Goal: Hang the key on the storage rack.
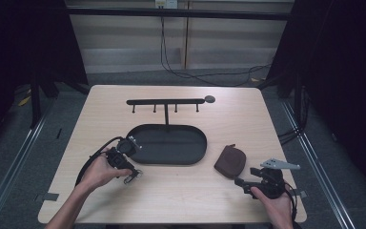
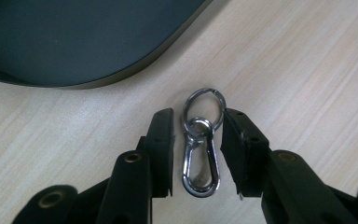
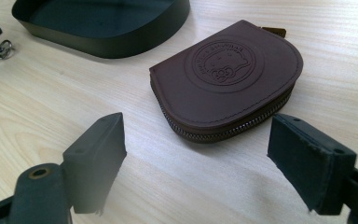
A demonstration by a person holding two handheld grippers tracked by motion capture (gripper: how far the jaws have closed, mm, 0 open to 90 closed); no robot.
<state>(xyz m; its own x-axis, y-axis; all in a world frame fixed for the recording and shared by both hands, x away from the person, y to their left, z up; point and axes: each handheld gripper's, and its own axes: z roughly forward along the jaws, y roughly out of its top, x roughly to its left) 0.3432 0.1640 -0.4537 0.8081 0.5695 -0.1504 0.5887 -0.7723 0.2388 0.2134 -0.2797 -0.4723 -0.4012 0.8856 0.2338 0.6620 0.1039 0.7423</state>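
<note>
Keyring clip [image 2: 200, 149], shiny metal, flat on table [image 2: 307, 70]

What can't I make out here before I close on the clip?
- Clip in the high view: too small, half hidden under the left gripper.
- Clip's gate side, left gripper view: glare; open or latched unclear.
- Pouch zip pull: cut short behind the far edge, right gripper view.
- Tray in both gripper views: cropped by the frame.
</note>
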